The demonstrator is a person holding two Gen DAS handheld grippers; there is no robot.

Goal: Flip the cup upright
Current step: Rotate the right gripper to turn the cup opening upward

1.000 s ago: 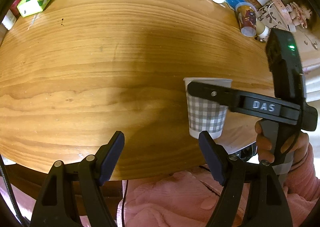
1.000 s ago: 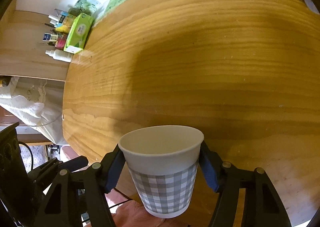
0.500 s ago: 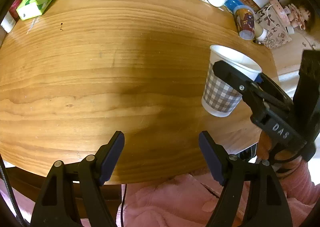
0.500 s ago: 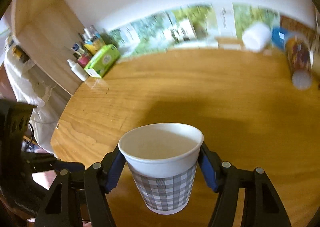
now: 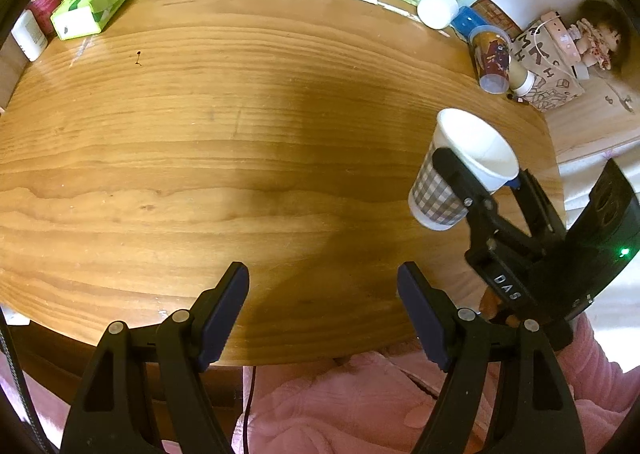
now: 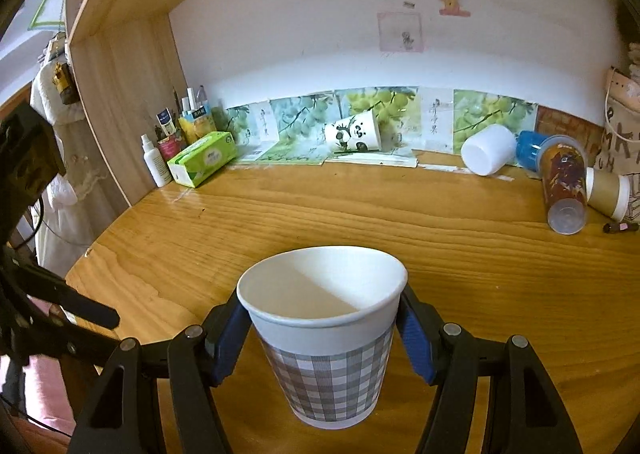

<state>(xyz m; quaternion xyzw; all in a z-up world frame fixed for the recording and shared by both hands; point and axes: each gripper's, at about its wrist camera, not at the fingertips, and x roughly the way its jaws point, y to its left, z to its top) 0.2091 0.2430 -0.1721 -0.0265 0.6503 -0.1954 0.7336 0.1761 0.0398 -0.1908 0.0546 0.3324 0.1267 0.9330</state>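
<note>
A paper cup with a white rim and grey check pattern is held mouth up between the blue pads of my right gripper, which is shut on it. In the left wrist view the same cup hangs above the right part of the wooden table, gripped by the right gripper. Whether its base touches the table I cannot tell. My left gripper is open and empty near the table's front edge.
Along the back wall lie a panda cup, a white cup, a blue cup, a clear printed tumbler and a brown cup. A green tissue box and bottles stand back left.
My right gripper has carried the cup to the right and farther over the table, and its camera has tilted up from the tabletop to face the back wall. The left gripper has stayed put.
</note>
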